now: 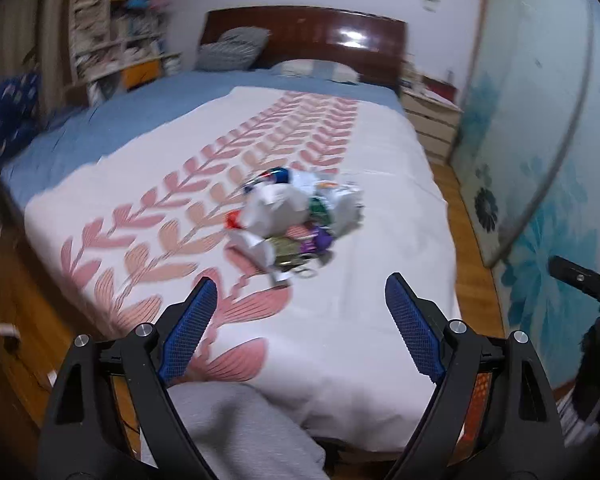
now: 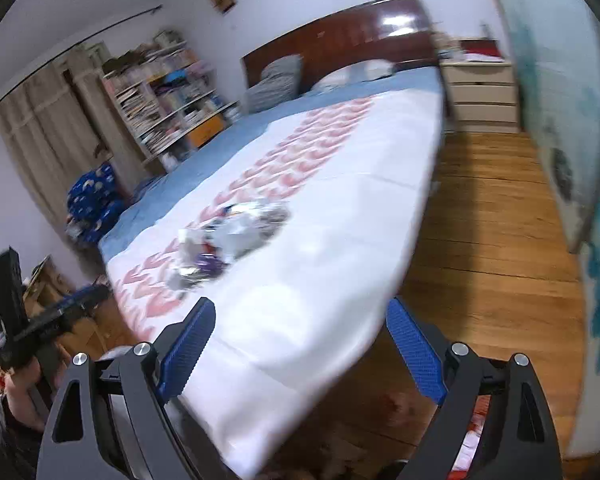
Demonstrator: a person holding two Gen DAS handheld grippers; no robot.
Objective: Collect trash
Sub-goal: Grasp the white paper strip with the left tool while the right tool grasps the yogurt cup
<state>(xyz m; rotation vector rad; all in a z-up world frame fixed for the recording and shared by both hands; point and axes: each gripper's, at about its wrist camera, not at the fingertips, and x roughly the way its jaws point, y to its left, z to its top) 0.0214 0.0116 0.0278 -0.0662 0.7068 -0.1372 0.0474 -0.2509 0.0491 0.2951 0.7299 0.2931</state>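
A pile of trash (image 1: 296, 220), crumpled white paper and coloured wrappers, lies on the white bedspread with a pink leaf pattern (image 1: 140, 240). My left gripper (image 1: 300, 284) is open and empty, a little short of the pile and above the foot of the bed. In the right wrist view the same trash pile (image 2: 232, 240) lies ahead and to the left. My right gripper (image 2: 300, 306) is open and empty, over the bed's near right corner. Both views are blurred.
The bed has a dark wooden headboard (image 1: 304, 36) and pillows. A bookshelf (image 2: 168, 92) stands left of it and a drawer chest (image 2: 482, 96) right. Wooden floor (image 2: 492, 240) runs along the bed's right side beside a blue flowered wall (image 1: 540, 160). The person's grey-clad leg (image 1: 240, 428) is below.
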